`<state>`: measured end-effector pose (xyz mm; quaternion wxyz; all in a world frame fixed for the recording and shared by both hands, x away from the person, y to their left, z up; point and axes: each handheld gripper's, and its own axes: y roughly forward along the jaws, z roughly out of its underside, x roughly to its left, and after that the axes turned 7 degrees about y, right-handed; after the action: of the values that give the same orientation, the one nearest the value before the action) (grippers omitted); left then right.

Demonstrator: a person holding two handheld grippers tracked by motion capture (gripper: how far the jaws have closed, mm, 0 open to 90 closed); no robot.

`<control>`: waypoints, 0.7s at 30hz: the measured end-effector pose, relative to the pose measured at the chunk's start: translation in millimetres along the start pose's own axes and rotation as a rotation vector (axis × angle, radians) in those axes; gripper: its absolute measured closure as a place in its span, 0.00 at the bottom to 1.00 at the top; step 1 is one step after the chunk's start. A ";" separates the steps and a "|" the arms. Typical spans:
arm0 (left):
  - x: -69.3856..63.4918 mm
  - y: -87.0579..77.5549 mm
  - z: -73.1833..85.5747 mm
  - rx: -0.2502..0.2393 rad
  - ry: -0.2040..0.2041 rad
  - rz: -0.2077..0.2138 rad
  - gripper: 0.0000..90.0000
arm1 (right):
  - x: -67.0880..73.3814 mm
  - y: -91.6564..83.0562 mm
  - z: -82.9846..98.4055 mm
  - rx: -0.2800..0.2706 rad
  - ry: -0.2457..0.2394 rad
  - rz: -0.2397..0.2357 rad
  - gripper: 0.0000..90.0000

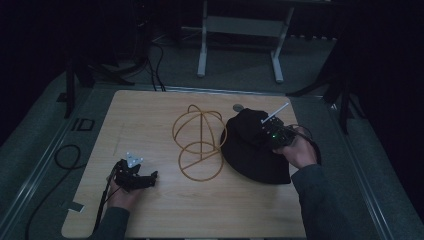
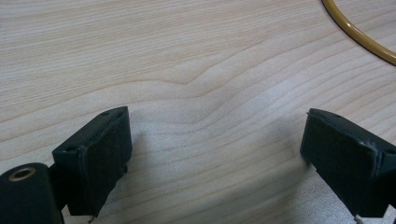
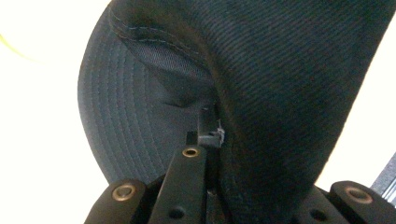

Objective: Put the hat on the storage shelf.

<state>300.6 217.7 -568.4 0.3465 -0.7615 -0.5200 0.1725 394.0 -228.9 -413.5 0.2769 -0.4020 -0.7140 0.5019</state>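
High view: your right gripper [image 1: 267, 129] sits on the black cap [image 1: 252, 147], which lies on the right half of the tabletop [image 1: 150, 115], touching or just overlapping the right edge of the wire hat stand [image 1: 199, 142]. The stand's dome frame rises to the left of the cap and its ring base lies toward you. So the stand lies to the left of your right jaws, and the cap has to travel left and up to get over the dome. Your right hand [image 1: 299, 150] is clearly the nearer one to both things. Your left gripper [image 1: 135, 175] rests near the front left of the tabletop, well apart from the stand.

Left gripper view: the jaws stand wide apart with nothing but bare wood grain between them. An arc of the stand's yellow ring [image 2: 357, 35] crosses the top right corner, so the stand lies ahead and to the right of these jaws.

Right gripper view: the jaws are pressed together on a fold of the cap's dark fabric [image 3: 280, 70], at the edge of the crown; the stitched brim [image 3: 121, 121] curves away to the left. Judgement: the grip looks taken, and the next move turns on lifting toward the dome at the left.
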 end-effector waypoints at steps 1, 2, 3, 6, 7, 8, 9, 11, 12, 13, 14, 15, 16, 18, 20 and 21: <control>0.0 0.0 0.0 0.000 0.000 0.000 0.10 | 0.4 -2.1 -0.6 -0.002 0.000 0.001 0.98; 0.0 0.0 0.0 0.000 0.000 0.000 0.10 | 0.6 -3.8 -1.1 -0.005 -0.004 0.002 0.98; 0.0 0.0 0.0 0.000 0.000 0.000 0.10 | 0.9 -5.6 -1.6 -0.007 -0.005 0.004 0.98; 0.2 0.0 0.0 0.000 0.003 -0.002 0.10 | 1.9 -11.0 -3.3 -0.012 -0.013 0.006 0.98; 0.1 0.0 0.0 0.000 0.002 -0.001 0.10 | 2.4 -12.1 -3.6 -0.014 -0.015 0.005 0.98; 0.1 0.0 0.0 0.000 0.002 -0.001 0.10 | 2.8 -13.7 -4.1 -0.016 -0.019 0.004 0.98; 0.1 0.0 0.0 0.000 0.002 -0.001 0.10 | 3.2 -15.4 -4.6 -0.019 -0.022 0.004 0.98; 0.1 0.0 0.0 0.000 0.002 -0.001 0.10 | 3.9 -19.1 -5.6 -0.026 -0.035 0.004 0.98; 0.1 0.0 0.0 0.000 0.002 -0.001 0.10 | 4.1 -20.4 -5.9 -0.029 -0.038 0.004 0.98; 0.1 0.0 0.0 0.000 0.002 -0.001 0.10 | 4.4 -22.1 -6.3 -0.032 -0.041 0.002 0.98; 0.1 0.0 0.0 0.000 0.001 -0.001 0.10 | 4.6 -23.8 -6.6 -0.034 -0.045 0.001 0.98; 0.1 0.0 0.0 0.000 0.002 -0.001 0.10 | 4.6 -25.5 -7.0 -0.037 -0.048 0.000 0.98; 0.1 0.0 0.0 0.000 0.002 -0.001 0.10 | 4.6 -27.0 -7.4 -0.037 -0.050 0.000 0.98; 0.1 0.0 0.0 0.000 0.002 -0.001 0.10 | 4.6 -29.9 -8.4 -0.036 -0.052 0.001 0.98; 0.1 0.0 0.0 0.000 0.001 -0.001 0.10 | 4.8 -32.8 -9.5 -0.039 -0.056 0.004 0.98; 0.1 0.0 0.0 0.000 0.002 -0.001 0.10 | 5.0 -34.2 -10.1 -0.041 -0.057 0.004 0.98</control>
<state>300.7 217.8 -568.3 0.3471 -0.7614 -0.5199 0.1718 389.3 -225.6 -377.9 0.2473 -0.3946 -0.7309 0.4989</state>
